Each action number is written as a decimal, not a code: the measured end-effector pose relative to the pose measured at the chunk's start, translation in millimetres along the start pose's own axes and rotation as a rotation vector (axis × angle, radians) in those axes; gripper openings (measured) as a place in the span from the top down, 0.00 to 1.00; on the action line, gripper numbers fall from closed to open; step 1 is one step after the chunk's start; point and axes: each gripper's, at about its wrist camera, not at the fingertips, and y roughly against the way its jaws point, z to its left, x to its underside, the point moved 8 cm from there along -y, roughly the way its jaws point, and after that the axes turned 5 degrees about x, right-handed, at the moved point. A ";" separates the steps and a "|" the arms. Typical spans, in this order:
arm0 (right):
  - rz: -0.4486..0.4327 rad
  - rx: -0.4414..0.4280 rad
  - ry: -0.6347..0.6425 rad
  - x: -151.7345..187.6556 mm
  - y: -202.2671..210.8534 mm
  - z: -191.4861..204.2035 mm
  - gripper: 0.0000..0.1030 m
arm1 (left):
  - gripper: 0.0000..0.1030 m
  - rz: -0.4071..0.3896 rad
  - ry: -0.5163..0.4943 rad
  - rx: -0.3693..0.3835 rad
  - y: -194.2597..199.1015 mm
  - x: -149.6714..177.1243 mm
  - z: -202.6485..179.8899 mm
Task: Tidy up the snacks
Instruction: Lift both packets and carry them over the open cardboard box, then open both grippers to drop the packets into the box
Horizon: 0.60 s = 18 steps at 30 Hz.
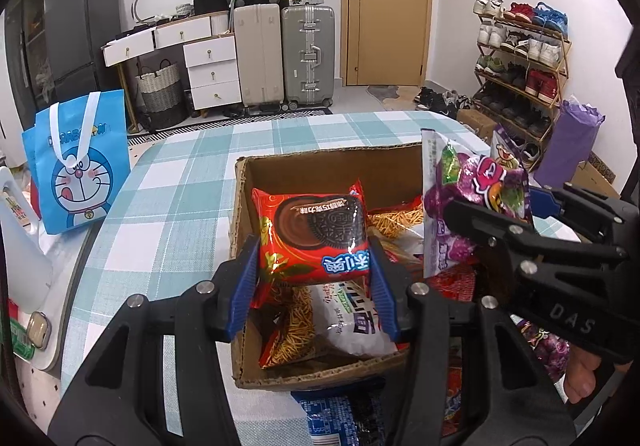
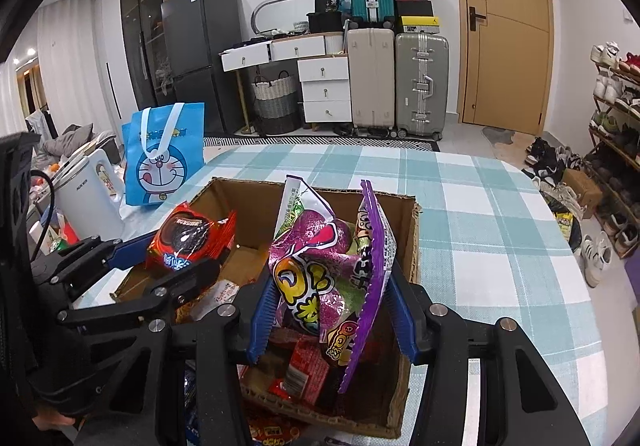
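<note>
Far left on the checked surface (image 1: 180, 186): blue cartoon bag (image 1: 78, 162), upright, beside a white kettle (image 2: 86, 198) at the surface edge.

Left gripper (image 1: 314, 274): blue pads pinching a red cookie packet (image 1: 314, 236) by its two side edges; packet held flat-faced toward the camera, raised above the left half of the cardboard box (image 1: 240, 206). Same packet (image 2: 192, 238) visible from the right wrist view, at the left rim of the box (image 2: 414, 238).

Cardboard box: open at the top, standing at the near middle of the surface. Contents below the cookie packet: white noodle packet (image 1: 352, 322) and red-and-yellow stick-snack bags (image 1: 288, 338), lying flat and overlapping.

Right gripper (image 2: 332, 310): pads pinching a purple candy bag (image 2: 320, 270), crumpled, upright, raised above the right half of the box. Same bag (image 1: 460, 198) seen from the left wrist view, just right of the cookie packet, not touching it.

Near edge, in front of the box: blue packet (image 1: 332, 418) on the surface, partly hidden.
</note>
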 end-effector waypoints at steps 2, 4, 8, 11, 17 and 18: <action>0.009 0.005 0.007 0.1 -3.6 1.3 0.51 | 0.53 -0.005 -0.010 -0.005 -1.8 0.1 0.7; 0.009 0.015 0.018 -0.3 -4.5 2.6 0.51 | 0.53 -0.008 -0.022 -0.023 -3.4 0.3 2.7; 0.025 0.009 0.013 -1.0 -7.0 1.5 0.51 | 0.53 -0.008 -0.028 -0.022 -4.9 0.6 3.5; 0.011 -0.012 0.012 -3.9 -3.1 2.6 0.50 | 0.53 -0.007 -0.019 -0.010 -4.4 1.3 5.6; -0.013 -0.019 0.014 -4.5 10.1 -6.2 0.32 | 0.50 -0.007 0.011 0.029 3.8 1.9 11.1; -0.019 -0.014 0.006 -4.4 13.3 -9.3 0.28 | 0.48 -0.001 0.017 0.044 5.4 3.0 11.7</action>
